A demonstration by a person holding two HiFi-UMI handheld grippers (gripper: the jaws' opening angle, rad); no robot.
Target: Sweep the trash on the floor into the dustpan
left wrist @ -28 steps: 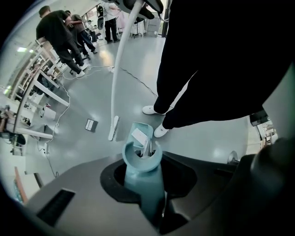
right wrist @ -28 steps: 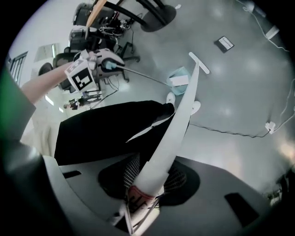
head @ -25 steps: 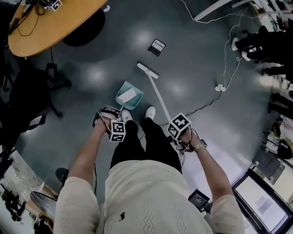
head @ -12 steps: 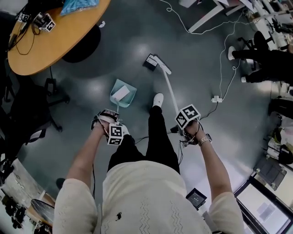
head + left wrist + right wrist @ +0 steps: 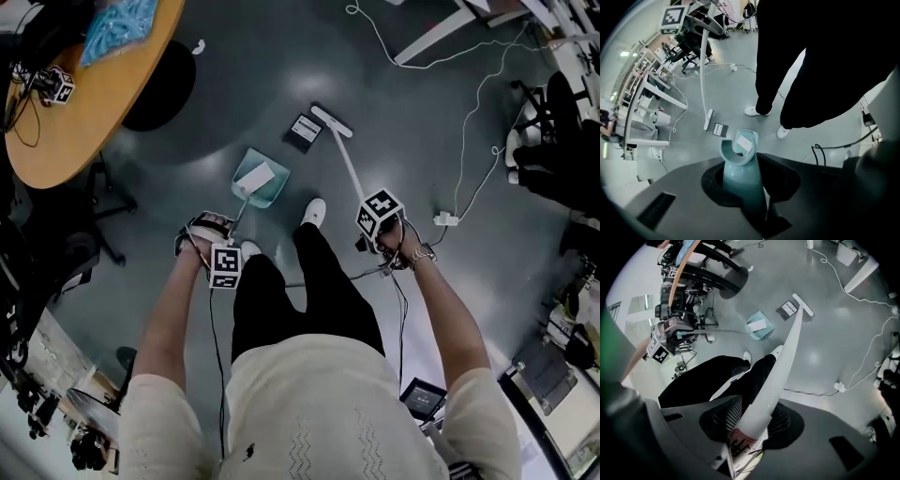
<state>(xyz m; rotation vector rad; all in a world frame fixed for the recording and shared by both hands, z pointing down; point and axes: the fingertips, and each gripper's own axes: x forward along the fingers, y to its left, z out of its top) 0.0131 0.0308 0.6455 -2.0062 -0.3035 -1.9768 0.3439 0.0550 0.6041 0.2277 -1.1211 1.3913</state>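
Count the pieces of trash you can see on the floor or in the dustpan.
2. A white piece lies in the dustpan; a dark labelled packet lies on the floor beside the broom head. Others may be hidden behind the person's legs.

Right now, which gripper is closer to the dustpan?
Left. The left gripper is shut on the handle of the dustpan, so it touches it. The right gripper holds the broom, across the person's legs from the dustpan.
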